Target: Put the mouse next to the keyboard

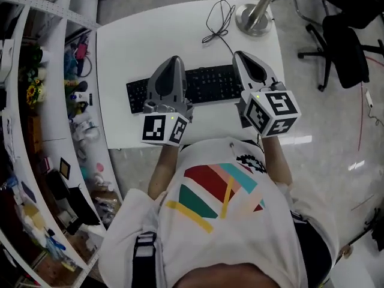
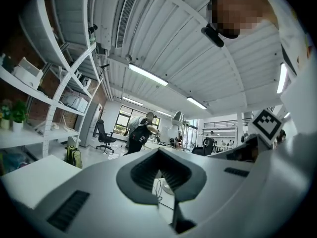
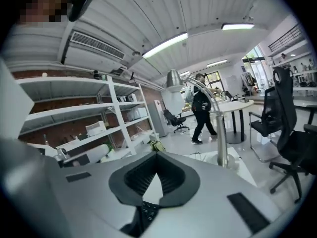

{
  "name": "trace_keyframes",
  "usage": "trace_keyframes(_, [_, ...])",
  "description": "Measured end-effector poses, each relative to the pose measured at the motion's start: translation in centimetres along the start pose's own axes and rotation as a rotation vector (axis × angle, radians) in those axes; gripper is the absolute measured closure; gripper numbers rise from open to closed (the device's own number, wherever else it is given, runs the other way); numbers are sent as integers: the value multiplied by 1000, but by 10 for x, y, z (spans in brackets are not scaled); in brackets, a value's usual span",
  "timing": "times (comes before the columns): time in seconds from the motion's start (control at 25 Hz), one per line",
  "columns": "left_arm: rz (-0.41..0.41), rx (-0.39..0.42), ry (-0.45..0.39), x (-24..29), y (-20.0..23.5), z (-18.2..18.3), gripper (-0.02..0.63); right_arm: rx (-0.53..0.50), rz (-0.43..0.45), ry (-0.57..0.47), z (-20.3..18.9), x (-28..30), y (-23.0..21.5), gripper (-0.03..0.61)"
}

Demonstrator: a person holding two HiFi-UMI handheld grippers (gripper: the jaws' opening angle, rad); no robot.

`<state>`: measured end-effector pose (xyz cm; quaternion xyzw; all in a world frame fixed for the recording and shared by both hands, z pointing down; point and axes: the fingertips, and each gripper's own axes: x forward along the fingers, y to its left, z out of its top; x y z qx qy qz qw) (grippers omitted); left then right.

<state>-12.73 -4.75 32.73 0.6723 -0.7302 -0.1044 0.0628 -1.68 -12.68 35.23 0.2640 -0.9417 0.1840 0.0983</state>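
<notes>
A black keyboard [image 1: 210, 83] lies across the middle of the white table [image 1: 150, 35]. My left gripper [image 1: 174, 59] hovers over its left half, pointing away from me, with its jaws shut and nothing between them [image 2: 158, 151]. My right gripper [image 1: 239, 54] hangs over the keyboard's right end, also shut and empty [image 3: 156, 154]. Keyboard keys [image 3: 147, 209] show below its jaws. A thin black cable [image 1: 217, 18] loops at the far side of the table and runs toward the right gripper's tip, where it goes out of sight. No mouse shows in any view.
A lamp's round metal base [image 1: 255, 17] stands at the table's far right corner. White shelves [image 1: 54, 101] crowded with small items run along the left. Black office chairs [image 1: 345, 47] stand on the floor to the right. A person stands in the background [image 3: 202, 114].
</notes>
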Motion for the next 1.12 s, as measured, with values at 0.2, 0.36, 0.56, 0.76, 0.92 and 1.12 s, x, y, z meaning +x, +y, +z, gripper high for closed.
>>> trace_keyframes(0.2, [40, 56, -27, -16, 11, 26, 571, -94, 110, 22, 6, 12, 52, 566])
trace_keyframes(0.36, [55, 57, -17, -22, 13, 23, 571, -99, 172, 42, 5, 14, 72, 566])
trace_keyframes(0.56, [51, 40, -7, -21, 10, 16, 571, -145, 186, 66, -2, 10, 80, 566])
trace_keyframes(0.76, [36, 24, -10, -17, 3, 16, 571, -142, 180, 89, -9, 8, 79, 566])
trace_keyframes(0.92, [22, 27, -12, -15, -2, 16, 571, -148, 169, 90, -8, 6, 75, 566])
trace_keyframes(1.12, [21, 18, -16, -13, -4, 17, 571, -151, 137, 81, -3, 5, 62, 566])
